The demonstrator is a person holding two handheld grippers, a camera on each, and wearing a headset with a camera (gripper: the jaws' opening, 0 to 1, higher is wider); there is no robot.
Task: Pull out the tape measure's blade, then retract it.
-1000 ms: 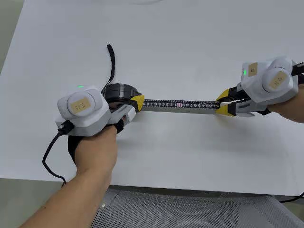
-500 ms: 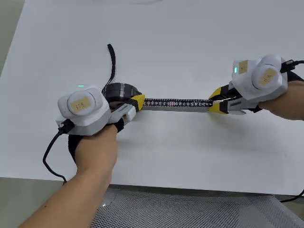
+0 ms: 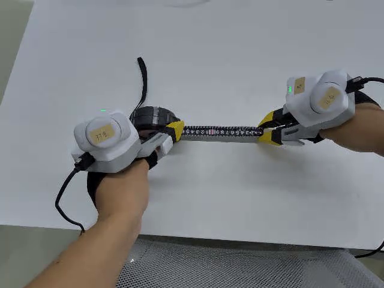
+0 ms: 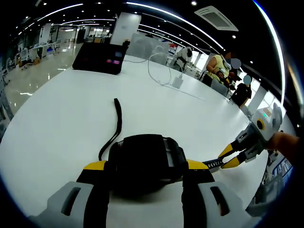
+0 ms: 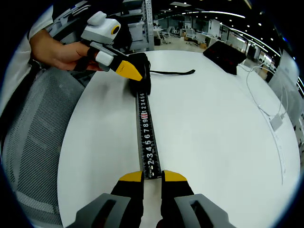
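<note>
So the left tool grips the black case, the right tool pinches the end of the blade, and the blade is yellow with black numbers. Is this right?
Not quite: the blade is black with white numbers, not yellow, as the right gripper view shows. The rest holds: the left tool grips the black case, and the right tool pinches the end of the blade.

White tbl top (image 3: 240, 54) seen across most of head view. Grey mesh chair (image 3: 240, 267) noted at near edge, just below tbl; same mesh seen at left of right gripper view. Black box (image 4: 99, 57) w/ small lit spots set at far end of tbl. White cable (image 4: 156, 71) looped nr it, ending in small white block (image 4: 177, 83). Bkgd, left gripper view: people (image 4: 216, 69) beyond tbl, ceiling vent (image 4: 216, 18) overhead, light strips (image 4: 66, 8) curved across ceiling.
</note>
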